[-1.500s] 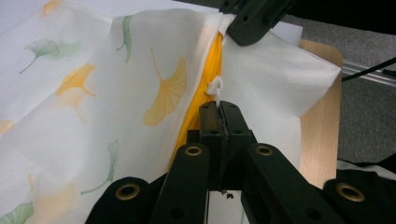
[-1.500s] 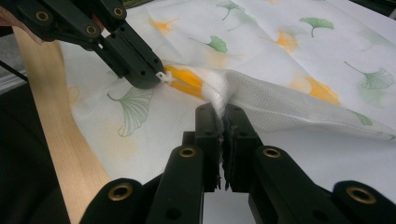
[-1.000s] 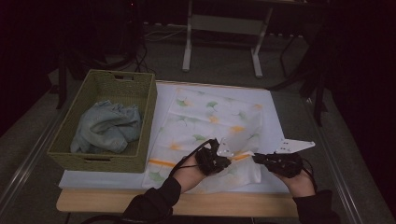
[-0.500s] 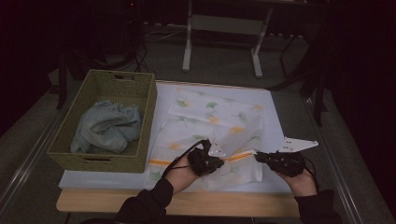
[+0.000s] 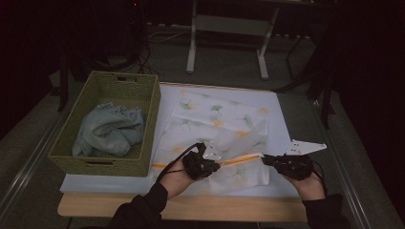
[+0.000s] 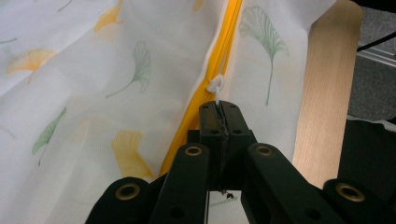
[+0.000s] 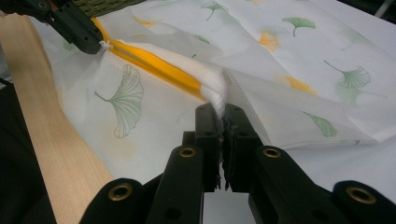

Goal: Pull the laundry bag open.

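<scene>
A white cover printed with ginkgo leaves [image 5: 215, 114] lies spread on the table, with a yellow zipper [image 5: 241, 159] along its near edge. My left gripper [image 5: 218, 165] is shut on the zipper's small white pull [image 6: 215, 86], seen close in the left gripper view [image 6: 219, 106]. My right gripper [image 5: 264, 159] is shut on the bunched fabric at the zipper's end [image 7: 219, 95], holding that edge a little off the table [image 7: 222, 112]. The zipper [image 7: 159, 67] runs taut between the two, and the left gripper [image 7: 95, 46] shows at its far end.
A woven green basket [image 5: 154, 119] stands at the left with a pale blue cloth [image 5: 110, 131] inside. The cover rests on a white sheet [image 5: 286, 124] over a wooden tabletop whose near edge [image 5: 191, 207] lies just below my hands. Dark floor and a metal stand lie beyond.
My left gripper has slid leftward along the zipper with the pull in it, widening the gap between the grippers. The right gripper has stayed almost still.
</scene>
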A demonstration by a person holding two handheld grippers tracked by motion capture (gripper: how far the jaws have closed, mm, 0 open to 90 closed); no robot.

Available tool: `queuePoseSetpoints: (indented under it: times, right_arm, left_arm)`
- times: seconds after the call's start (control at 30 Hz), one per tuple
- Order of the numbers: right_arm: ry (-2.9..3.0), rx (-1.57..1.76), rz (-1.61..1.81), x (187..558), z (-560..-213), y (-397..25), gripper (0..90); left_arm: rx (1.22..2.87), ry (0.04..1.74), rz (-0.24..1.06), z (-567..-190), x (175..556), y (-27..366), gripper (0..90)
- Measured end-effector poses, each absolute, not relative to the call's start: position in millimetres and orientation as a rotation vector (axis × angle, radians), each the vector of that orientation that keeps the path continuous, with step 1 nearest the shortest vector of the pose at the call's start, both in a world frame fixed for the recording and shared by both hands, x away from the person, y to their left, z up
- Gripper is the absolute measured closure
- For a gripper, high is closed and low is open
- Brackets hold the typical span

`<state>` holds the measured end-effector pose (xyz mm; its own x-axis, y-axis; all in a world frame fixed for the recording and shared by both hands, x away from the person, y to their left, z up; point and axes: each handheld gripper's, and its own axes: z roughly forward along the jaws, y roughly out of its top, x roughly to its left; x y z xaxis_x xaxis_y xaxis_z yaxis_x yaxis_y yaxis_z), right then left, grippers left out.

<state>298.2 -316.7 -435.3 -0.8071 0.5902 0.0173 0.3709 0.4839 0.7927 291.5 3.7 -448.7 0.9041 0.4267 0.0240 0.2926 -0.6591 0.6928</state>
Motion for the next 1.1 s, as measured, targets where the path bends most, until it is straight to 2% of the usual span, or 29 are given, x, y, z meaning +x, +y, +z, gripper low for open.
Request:
queuePoseSetpoints:
  times: [1.1]
  right_arm:
    - [2.439, 0.901, 1.225, 304, -436, -332, 85.8]
  left_arm:
    - [2.341, 0.653, 0.252, -458, 283, 76, 90.0]
